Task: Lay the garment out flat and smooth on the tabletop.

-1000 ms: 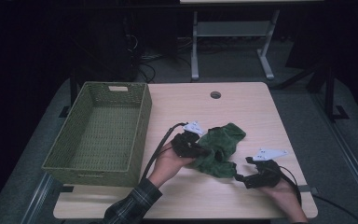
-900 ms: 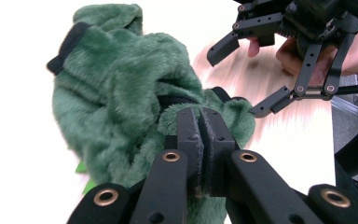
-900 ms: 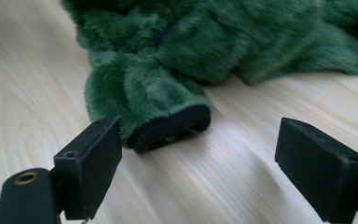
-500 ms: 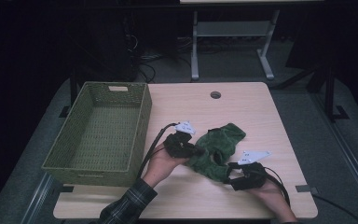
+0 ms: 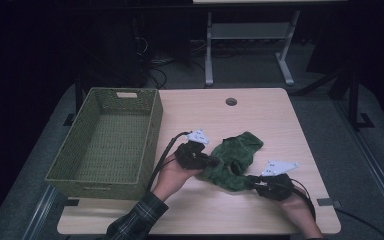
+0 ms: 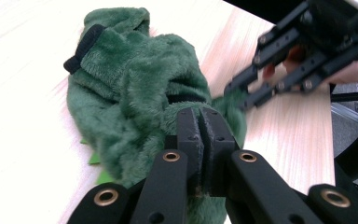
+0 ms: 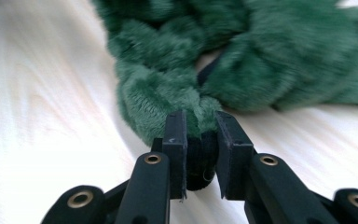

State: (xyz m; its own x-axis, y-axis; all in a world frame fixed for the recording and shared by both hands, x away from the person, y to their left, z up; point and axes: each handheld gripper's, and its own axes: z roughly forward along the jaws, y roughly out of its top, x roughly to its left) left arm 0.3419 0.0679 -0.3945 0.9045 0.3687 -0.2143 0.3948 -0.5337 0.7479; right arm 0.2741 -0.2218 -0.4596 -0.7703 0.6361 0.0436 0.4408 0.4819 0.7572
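A green plush cloth (image 5: 236,156) with a black trim lies crumpled on the wooden table (image 5: 270,115), right of centre. My left gripper (image 5: 211,161) reaches in from the left and is shut on the cloth's left fold (image 6: 135,79), the pads (image 6: 189,135) nearly together on the fur. My right gripper (image 5: 250,180) sits at the cloth's near end. Its jaws have just been closing, and the pads (image 7: 175,135) now pinch a tuft of green fur (image 7: 163,100) and a dark bit between them. In the left gripper view, the right gripper (image 6: 235,93) shows at the cloth's far side.
A woven green basket (image 5: 152,135), with nothing inside, stands at the table's left, close to my left hand. A round cable hole (image 5: 231,101) sits near the far edge. Bare tabletop lies beyond and to the right of the cloth.
My right gripper slid left up to the cloth's near end and its jaws closed on the fur. The left gripper stayed put, still holding the cloth.
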